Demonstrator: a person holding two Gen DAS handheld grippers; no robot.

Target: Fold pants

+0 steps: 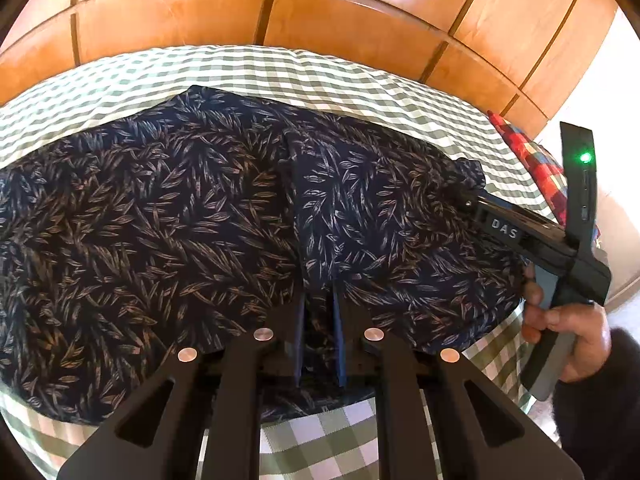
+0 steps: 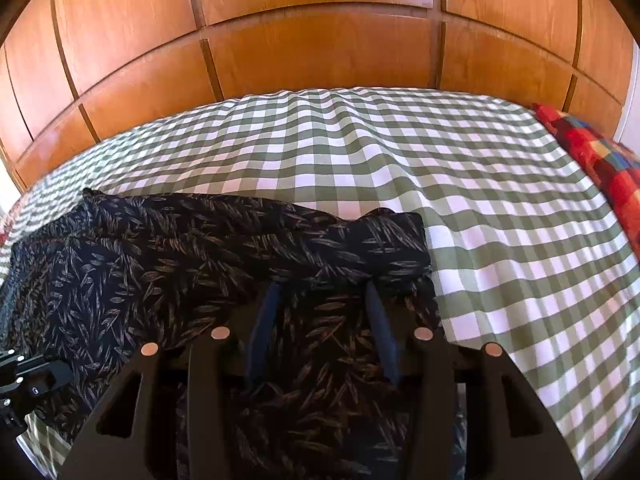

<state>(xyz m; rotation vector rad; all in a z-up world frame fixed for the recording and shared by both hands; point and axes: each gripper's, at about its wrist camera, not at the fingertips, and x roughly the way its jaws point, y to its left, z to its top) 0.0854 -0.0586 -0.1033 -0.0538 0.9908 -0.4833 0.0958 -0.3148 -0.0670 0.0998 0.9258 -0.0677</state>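
A bed w/ a green-and-white checked sheet (image 2: 460, 184) fills both views; behind it a wall of glossy orange-brown wood panels (image 2: 320, 48) w/ dark grooves, catching window glare up top; a red patchwork pillow (image 2: 600, 164) sits at the sheet's right edge, also seen in the left wrist view (image 1: 536, 160). Spread on the sheet, near the front edge & toward the left side of the bed, lie the pants (image 1: 160, 220): dark navy fabric printed w/ tan and pale-blue leaves, mostly flat, a raised fold line running front-to-back thru the middle; in the right wrist view the pants (image 2: 180, 264) show a bunched, rolled ridge along the far edge, w/ checked sheet bare beyond it to the right. Left gripper (image 1: 319, 312): fingers narrowly apart, only a slim gap, tips pressed into the cloth at the central fold; whether fabric is pinched betw. them can't be told. Right gripper (image 2: 322, 304): fingers spread wide, tips resting on the pants just under the bunched ridge, cloth lying betw. them but not clamped; in the left wrist view the same right gripper (image 1: 466, 196) reaches into the pants' right end, held by the person's right hand (image 1: 568, 332) in a dark sleeve.
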